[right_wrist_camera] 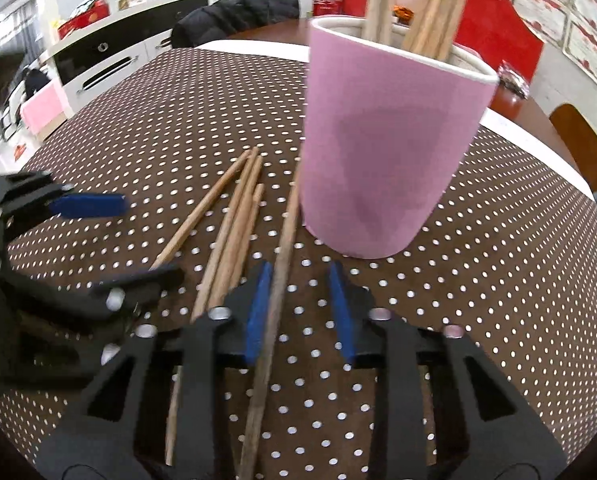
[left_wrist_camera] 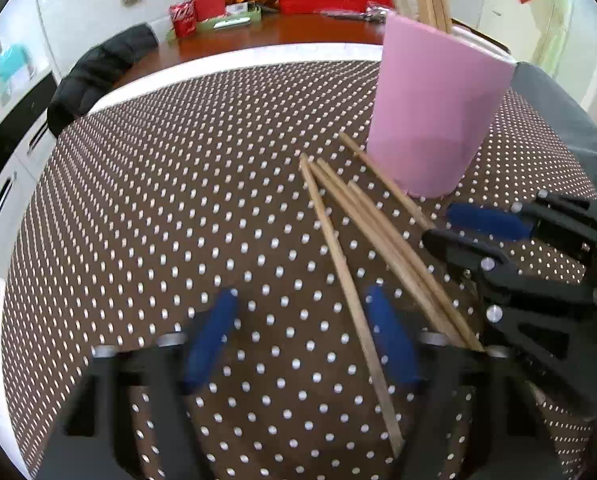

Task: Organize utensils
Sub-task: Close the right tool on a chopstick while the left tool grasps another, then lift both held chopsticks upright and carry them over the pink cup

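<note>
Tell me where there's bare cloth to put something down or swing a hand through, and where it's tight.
Free: the dotted tablecloth left of the loose chopsticks, out to the white table edge; also the cloth right of the pink cup. Crowded: in front of the cup, where the chopsticks fan out and the left gripper and right gripper both sit.

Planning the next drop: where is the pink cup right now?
The pink cup stands upright on the dotted tablecloth, just beyond the right gripper, with the loose chopsticks lying to its left.

Pink cup (right_wrist_camera: 382, 148), brown white-dotted tablecloth (left_wrist_camera: 178, 200)
</note>
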The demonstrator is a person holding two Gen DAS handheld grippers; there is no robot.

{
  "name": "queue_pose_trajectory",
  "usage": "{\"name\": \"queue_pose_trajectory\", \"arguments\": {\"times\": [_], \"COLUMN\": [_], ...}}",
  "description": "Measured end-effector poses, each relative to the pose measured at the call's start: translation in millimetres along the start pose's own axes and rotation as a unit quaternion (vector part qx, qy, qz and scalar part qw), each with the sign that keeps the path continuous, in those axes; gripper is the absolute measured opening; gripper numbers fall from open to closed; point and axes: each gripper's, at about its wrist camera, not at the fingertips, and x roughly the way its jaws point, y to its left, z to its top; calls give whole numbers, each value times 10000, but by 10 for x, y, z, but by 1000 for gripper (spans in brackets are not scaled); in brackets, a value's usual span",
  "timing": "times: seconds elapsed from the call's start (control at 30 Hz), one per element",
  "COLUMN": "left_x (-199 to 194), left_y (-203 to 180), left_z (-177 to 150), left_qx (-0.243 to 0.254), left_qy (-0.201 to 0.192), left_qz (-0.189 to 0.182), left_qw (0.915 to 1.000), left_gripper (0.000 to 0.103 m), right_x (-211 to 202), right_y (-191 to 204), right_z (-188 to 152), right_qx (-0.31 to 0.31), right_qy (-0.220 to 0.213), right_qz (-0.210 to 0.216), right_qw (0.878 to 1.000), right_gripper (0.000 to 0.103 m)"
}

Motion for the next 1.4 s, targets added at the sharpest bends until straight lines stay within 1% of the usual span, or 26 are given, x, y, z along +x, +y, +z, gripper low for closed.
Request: {"name": "queue_pose_trajectory", "arguments": {"times": [0.03,0.07,0.13,0.23,0.33,0.47,0.6,0.77,0.83,0.9,0.97,1.07,1.13,1.2,1.27,1.4], "left_x": [-9,-13,-18,-69,-133,-232,-375,-636,-789,-883,-995,-1100,-1160,-1218,-1278,-1374], "left_y": [-17,-34,-45,-20,48,140,161,235,208,179,161,121,93,71,55,28], "left_z": [18,23,7,-94,-188,-264,-278,-261,-259,-154,-95,-19,5,29,48,139], "left_qx": [47,87,113,-22,-234,-516,-679,-855,-890,-896,-895,-871,-866,-826,-786,-778], "left_qy": [2,13,-17,-108,-231,-453,-731,-1295,-1547,-1803,-2061,-2341,-2473,-2635,-2914,-3393], "left_qz": [-33,-84,-173,-327,-300,-320,-329,-485,-546,-595,-628,-698,-725,-836,-911,-1289], "left_qw": [10000,9999,9998,9994,9990,9971,9945,9867,9824,9777,9724,9658,9623,9575,9490,9286], "left_gripper": [20,10,5,5,5,5,5,5,5,5,5,5,5,5,5,5], "right_x": [0,-7,-27,-89,-166,-261,-375,-567,-648,-717,-777,-828,-851,-887,-940,-1121], "right_y": [-1,4,-22,-125,-222,-294,-334,-401,-424,-463,-497,-522,-532,-548,-560,-567], "right_z": [9,7,-25,-110,-150,-171,-178,-188,-171,-168,-154,-130,-127,-129,-137,-77], "right_qx": [-16,-14,51,239,447,602,669,778,852,912,969,1035,1048,1063,1064,1088], "right_qy": [17,36,46,34,-62,-197,-422,-844,-1054,-1267,-1450,-1622,-1686,-1772,-1877,-2259], "right_qz": [29,55,208,442,679,852,1067,1413,1550,1702,1764,1844,1838,1847,1856,1916], "right_qw": [10000,10000,9998,9987,9967,9943,9911,9833,9786,9730,9688,9638,9627,9608,9586,9489], "right_gripper": [7,6,6,6,6,6,6,6,6,6,6,6,6,6,6,6]}}
